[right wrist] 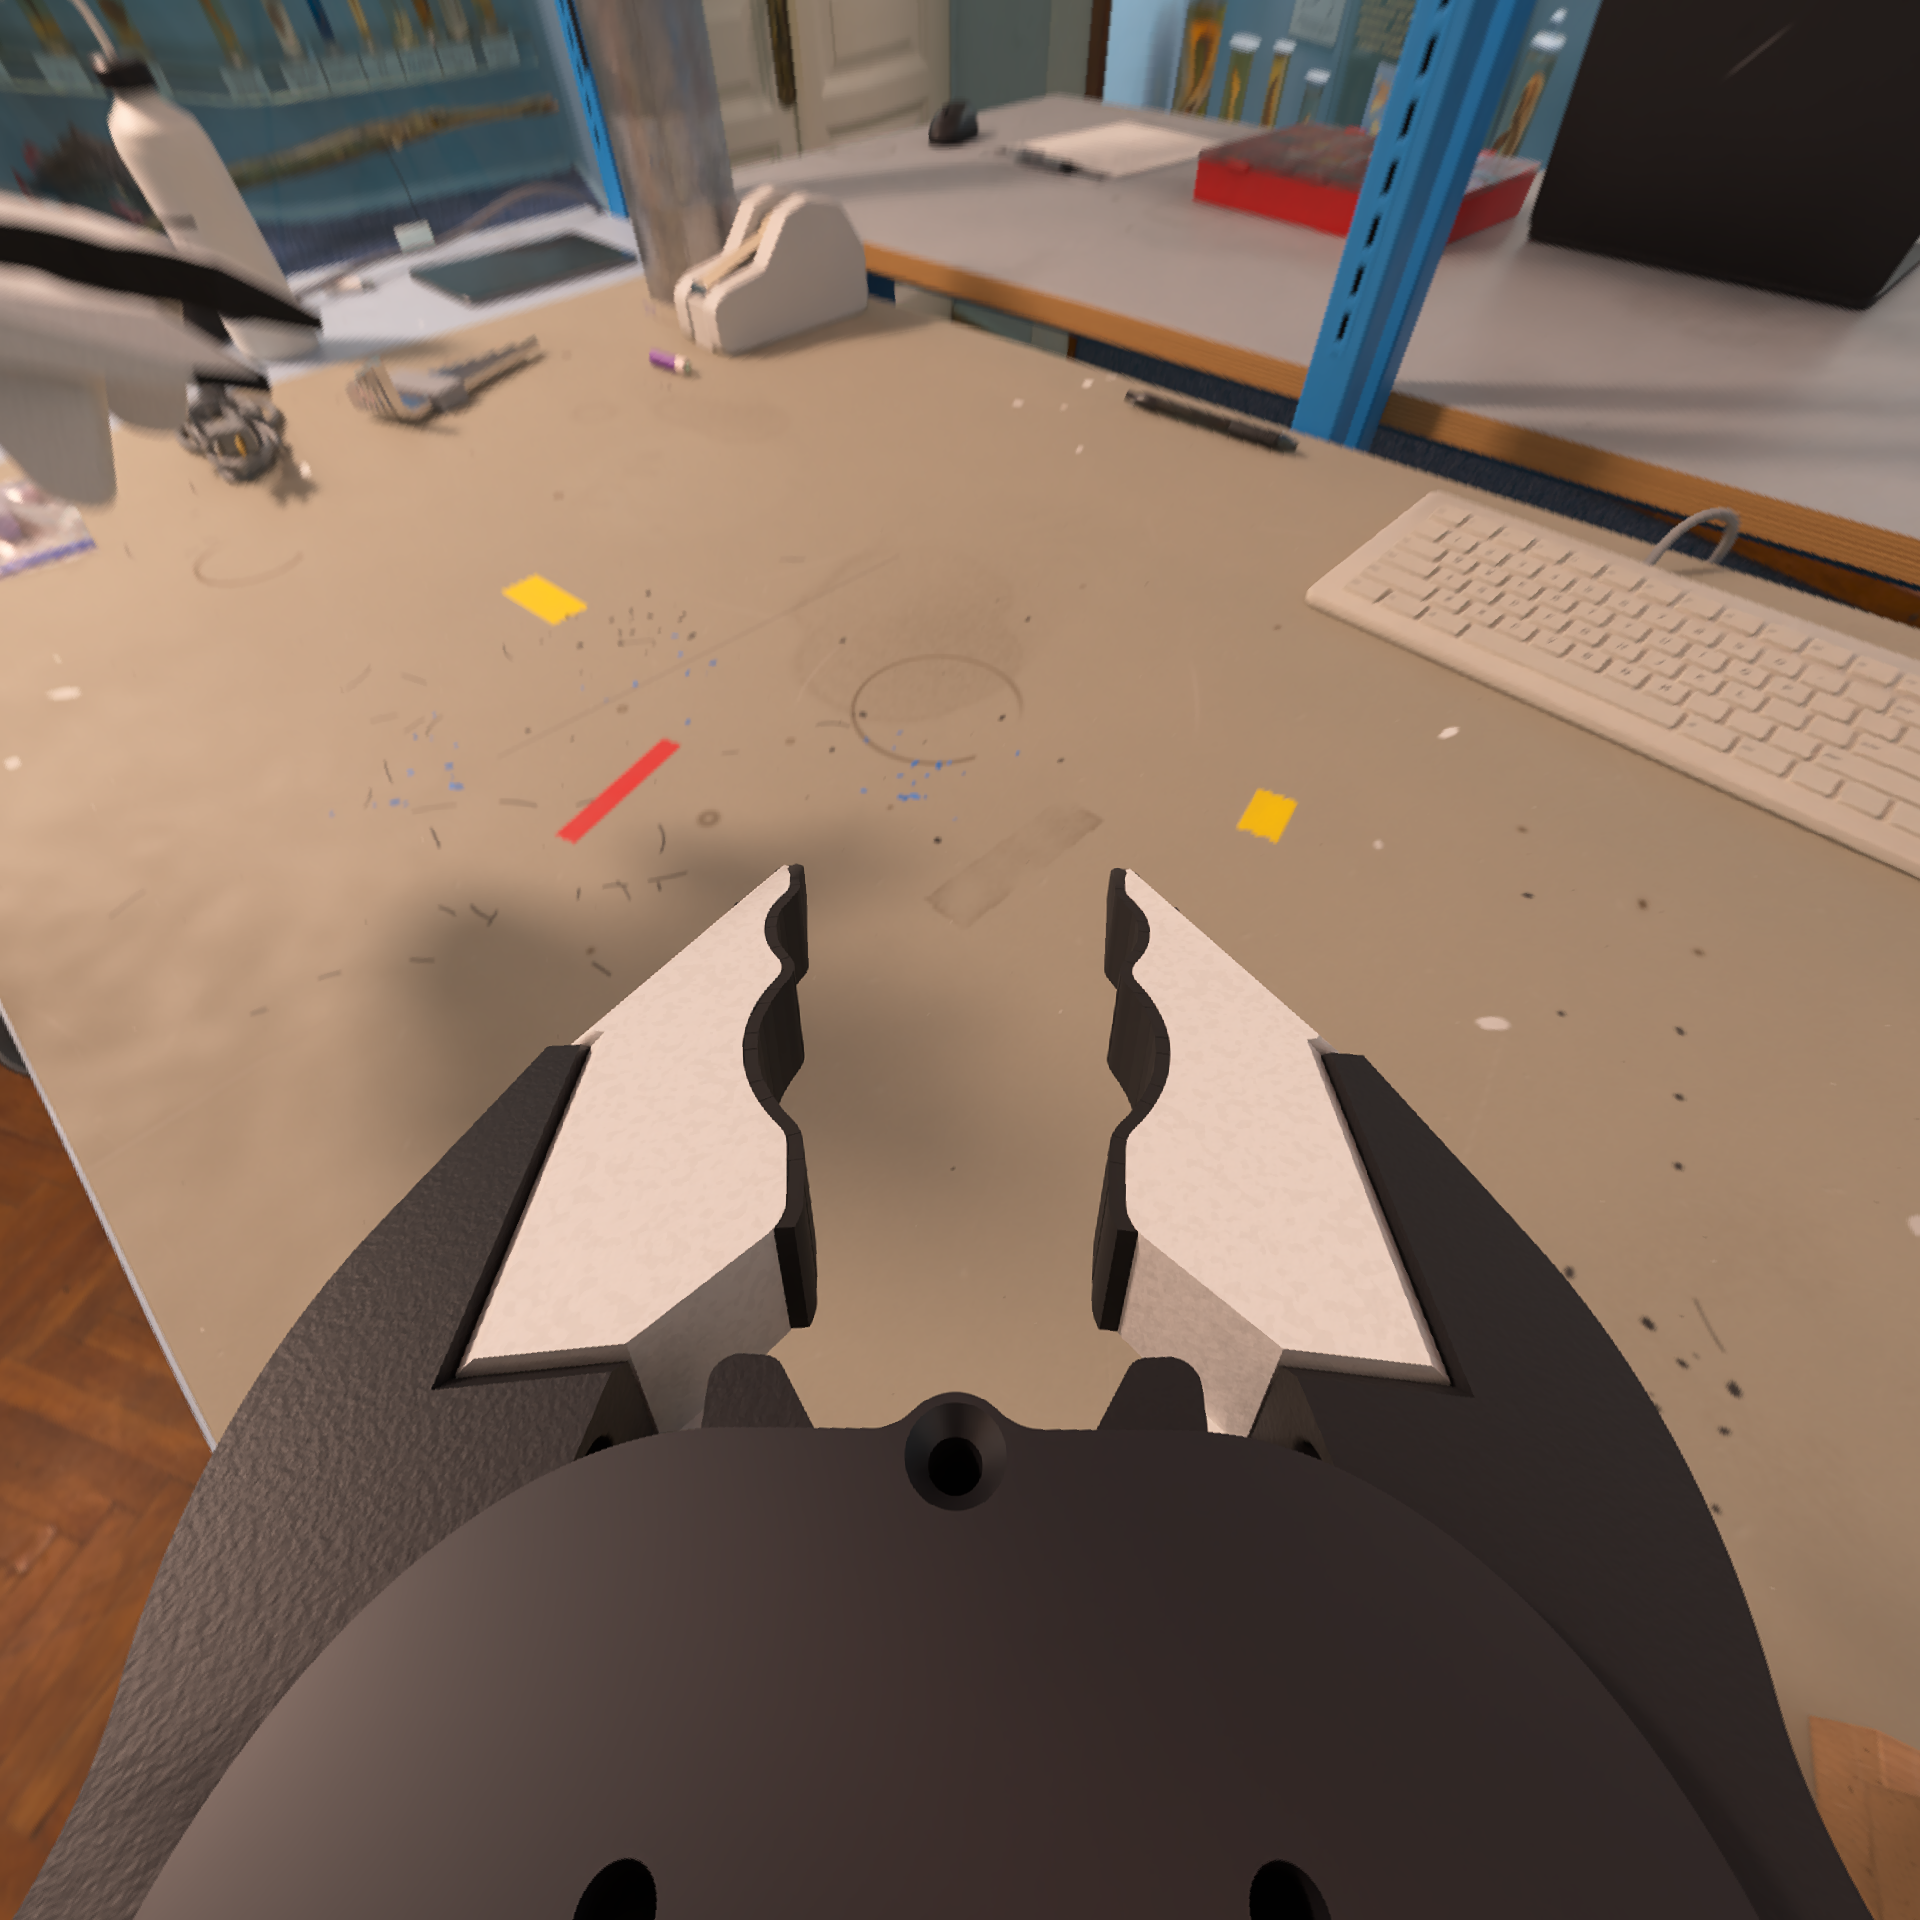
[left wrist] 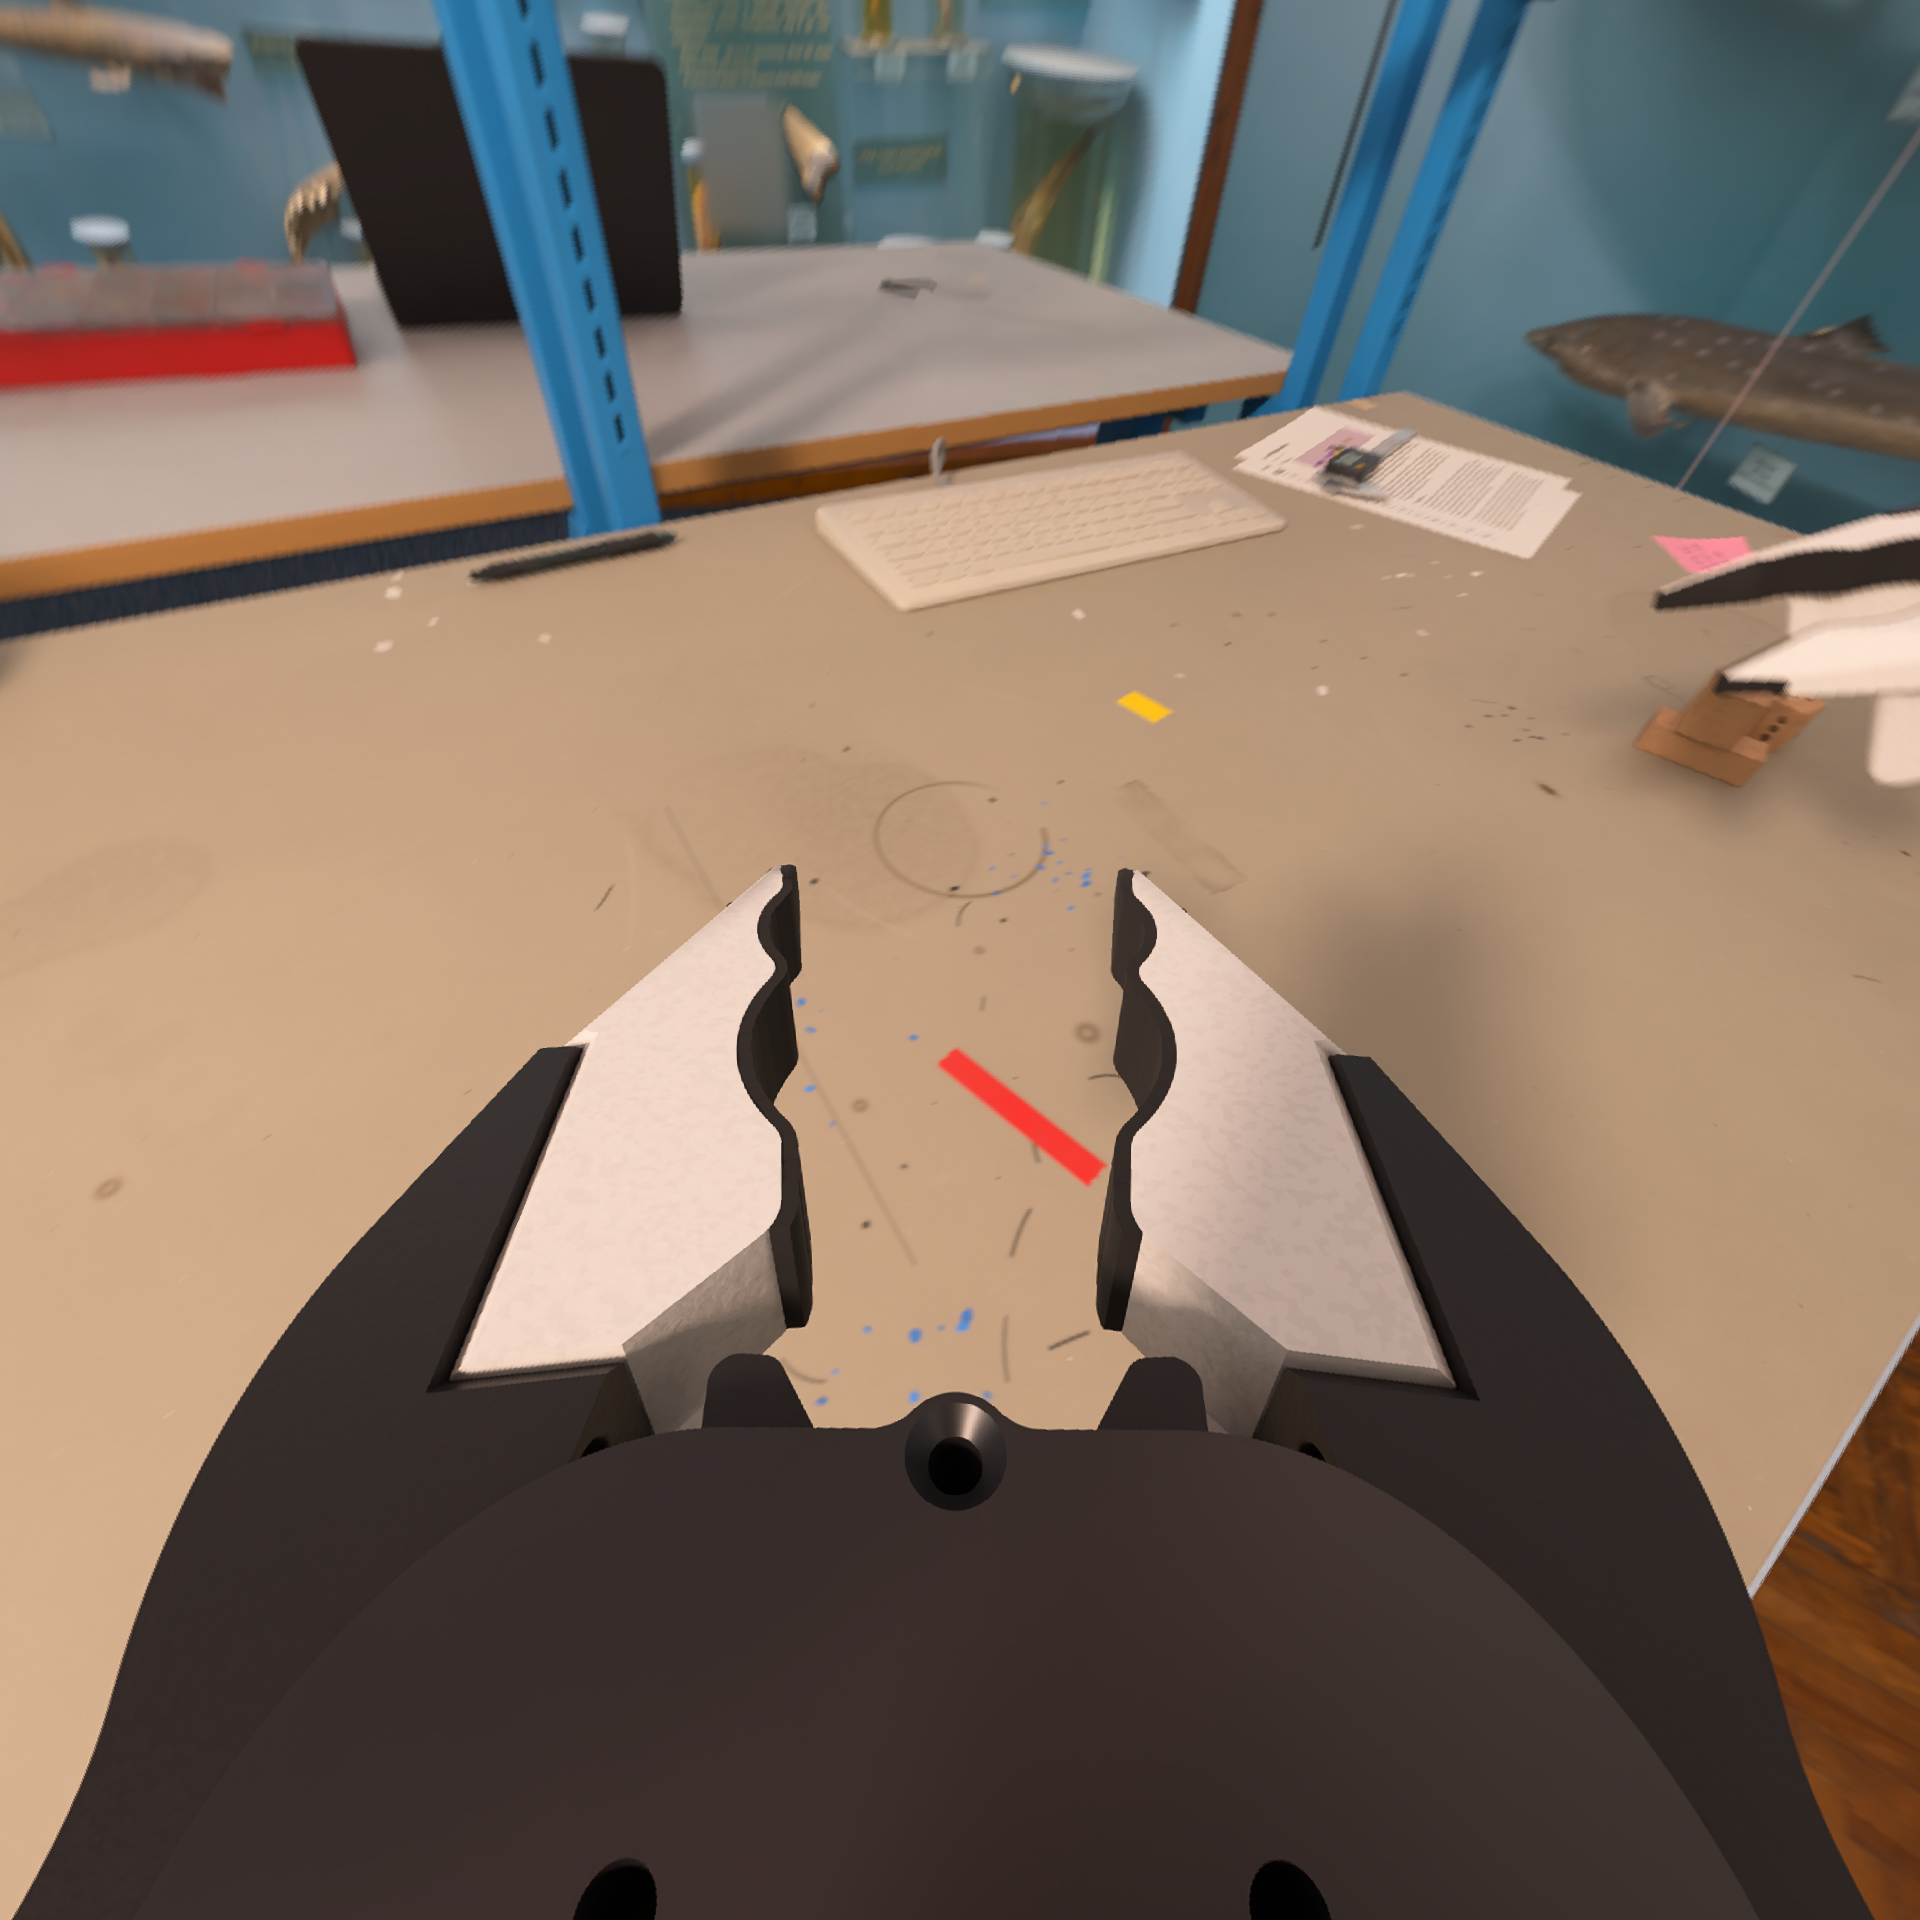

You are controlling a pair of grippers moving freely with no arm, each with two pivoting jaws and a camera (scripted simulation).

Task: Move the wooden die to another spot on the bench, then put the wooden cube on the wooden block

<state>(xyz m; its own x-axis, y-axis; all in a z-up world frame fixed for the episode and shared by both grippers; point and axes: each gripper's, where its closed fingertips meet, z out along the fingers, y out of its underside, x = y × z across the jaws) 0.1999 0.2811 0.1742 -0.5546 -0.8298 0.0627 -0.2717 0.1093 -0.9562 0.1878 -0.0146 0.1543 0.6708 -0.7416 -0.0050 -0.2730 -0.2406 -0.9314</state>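
Observation:
My left gripper [left wrist: 956, 883] is open and empty above the tan bench [left wrist: 416, 935], over a red tape strip [left wrist: 1018, 1117]. Brown wooden pieces [left wrist: 1725, 732] lie stacked at the far right of the left wrist view; I cannot tell die, cube and block apart. My right gripper [left wrist: 1694, 642] hovers just above them there. In the right wrist view my right gripper [right wrist: 956, 883] is open and empty, with only bare bench between its fingers. A wooden corner [right wrist: 1870, 1808] shows at the bottom right edge. My left gripper [right wrist: 281, 343] shows blurred at the upper left.
A white keyboard [right wrist: 1621, 655], a pen [right wrist: 1210, 421], papers [left wrist: 1413, 478] and a pink note [left wrist: 1699, 551] lie at the back. A tape dispenser [right wrist: 769, 270], a bottle [right wrist: 187, 187] and a metal tool [right wrist: 447, 379] stand at the far end. The bench edge [right wrist: 94, 1195] drops to the floor.

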